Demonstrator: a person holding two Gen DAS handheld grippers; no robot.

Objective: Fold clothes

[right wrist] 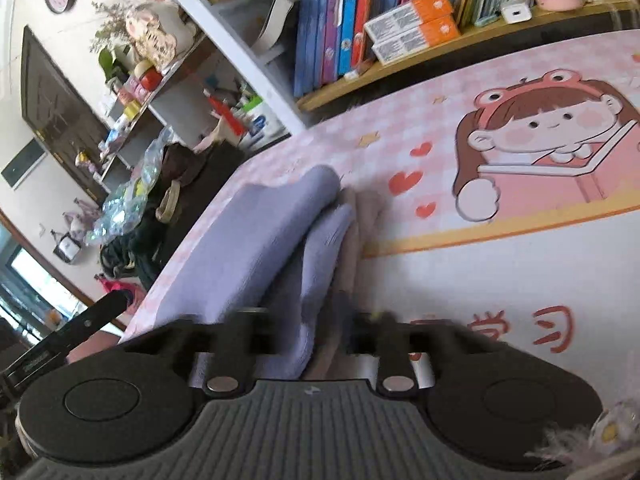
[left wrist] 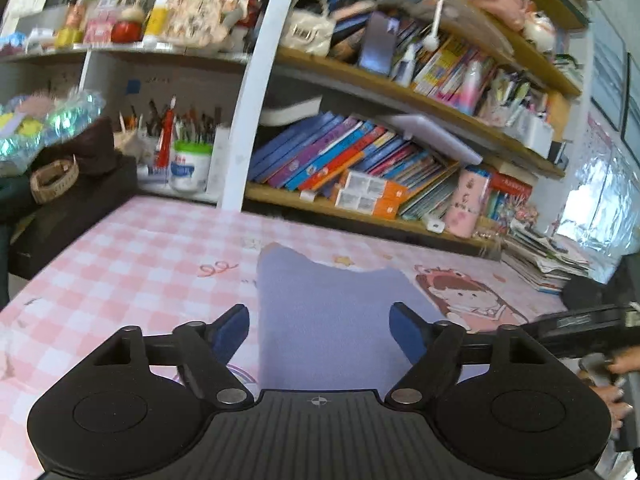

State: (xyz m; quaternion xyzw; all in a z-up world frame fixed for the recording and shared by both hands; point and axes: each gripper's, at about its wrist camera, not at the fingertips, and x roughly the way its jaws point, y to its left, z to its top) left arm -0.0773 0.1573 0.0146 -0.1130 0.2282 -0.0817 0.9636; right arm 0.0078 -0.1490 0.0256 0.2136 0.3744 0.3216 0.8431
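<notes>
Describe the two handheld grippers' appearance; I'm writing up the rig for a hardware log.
The left gripper has a black ribbed body, two round black side housings, black linkage arms with silver pivot pins, blue finger pads and a small crosshair mark at its centre. The right gripper has the same black ribbed body, round housings and silver pins; its fingers are motion-blurred, so pad colour is unclear.

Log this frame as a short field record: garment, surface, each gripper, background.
garment: lavender cloth, layered folds visible in the right wrist view
surface: pink checked mat with cartoon girl print
left gripper: open, above the cloth, holding nothing
right gripper: blurred, close over the cloth edge; state unclear
background: bookshelf behind the mat
</notes>
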